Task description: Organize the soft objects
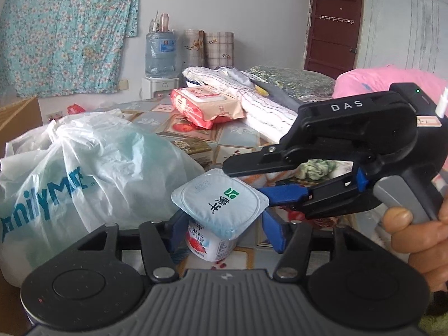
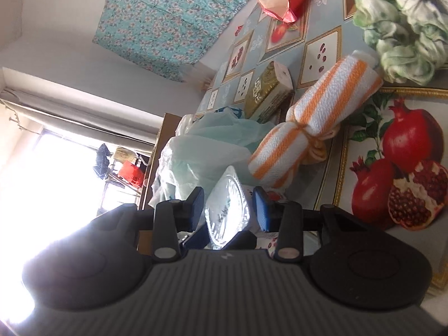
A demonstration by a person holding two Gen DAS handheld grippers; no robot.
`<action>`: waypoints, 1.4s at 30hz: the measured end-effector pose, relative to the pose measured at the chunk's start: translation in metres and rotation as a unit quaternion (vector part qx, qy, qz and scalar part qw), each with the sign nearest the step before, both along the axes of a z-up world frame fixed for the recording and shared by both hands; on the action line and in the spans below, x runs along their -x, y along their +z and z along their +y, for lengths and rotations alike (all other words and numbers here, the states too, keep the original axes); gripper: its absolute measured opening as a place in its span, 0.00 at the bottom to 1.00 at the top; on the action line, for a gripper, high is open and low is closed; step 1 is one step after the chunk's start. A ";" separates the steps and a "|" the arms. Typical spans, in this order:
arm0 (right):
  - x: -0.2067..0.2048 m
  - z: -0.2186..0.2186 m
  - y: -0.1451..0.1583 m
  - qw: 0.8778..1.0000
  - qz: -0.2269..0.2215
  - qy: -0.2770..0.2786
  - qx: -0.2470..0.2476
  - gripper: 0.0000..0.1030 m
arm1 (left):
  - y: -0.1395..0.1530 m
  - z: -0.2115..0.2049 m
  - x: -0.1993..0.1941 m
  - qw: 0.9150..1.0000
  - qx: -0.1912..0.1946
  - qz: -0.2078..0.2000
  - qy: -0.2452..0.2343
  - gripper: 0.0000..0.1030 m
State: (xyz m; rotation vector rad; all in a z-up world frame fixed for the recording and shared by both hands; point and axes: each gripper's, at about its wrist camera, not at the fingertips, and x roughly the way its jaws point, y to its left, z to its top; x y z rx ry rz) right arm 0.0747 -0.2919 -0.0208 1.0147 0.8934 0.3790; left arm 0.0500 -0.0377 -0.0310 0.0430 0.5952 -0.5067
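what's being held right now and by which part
A yogurt cup: the left hand-held gripper flanks its body, the right hand-held gripper its lid rim; firm contact can't be told.

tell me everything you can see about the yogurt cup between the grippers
The yogurt cup is a small white plastic tub with a pale blue foil lid bearing a green logo and dark Chinese characters; a red strawberry picture shows on its side. It looks sealed, and it is tilted, lid facing the left wrist camera. It sits low over the patterned tablecloth, beside a white plastic bag. The left gripper brackets its body with blue pads, and the right gripper reaches to its lid rim; firm contact is unclear.
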 end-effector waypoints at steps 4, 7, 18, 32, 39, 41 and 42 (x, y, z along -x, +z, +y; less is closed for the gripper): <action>0.010 -0.008 0.006 1.000 0.002 -0.009 0.006 0.37 | 0.001 0.000 0.003 1.000 0.022 0.011 -0.016 0.57; 0.010 -0.009 0.002 1.000 0.008 -0.011 0.002 0.37 | -0.002 -0.001 0.001 1.000 0.017 0.010 -0.011 0.58; 0.005 0.000 -0.003 0.999 0.006 -0.004 0.040 0.26 | -0.006 -0.012 -0.004 1.000 -0.018 -0.021 0.000 0.58; 0.009 0.011 0.051 0.996 -0.052 0.004 0.074 0.24 | 0.033 0.000 0.000 0.998 0.005 -0.066 0.012 0.51; -0.021 0.012 0.092 0.992 -0.094 0.015 0.078 0.24 | 0.069 -0.001 -0.021 0.993 0.007 -0.110 0.034 0.51; -0.031 0.020 0.105 0.990 -0.111 0.028 0.082 0.24 | 0.081 0.005 -0.025 0.991 0.010 -0.124 0.052 0.51; -0.036 0.025 0.112 0.988 -0.120 0.036 0.085 0.24 | 0.087 0.009 -0.026 0.990 0.012 -0.129 0.062 0.51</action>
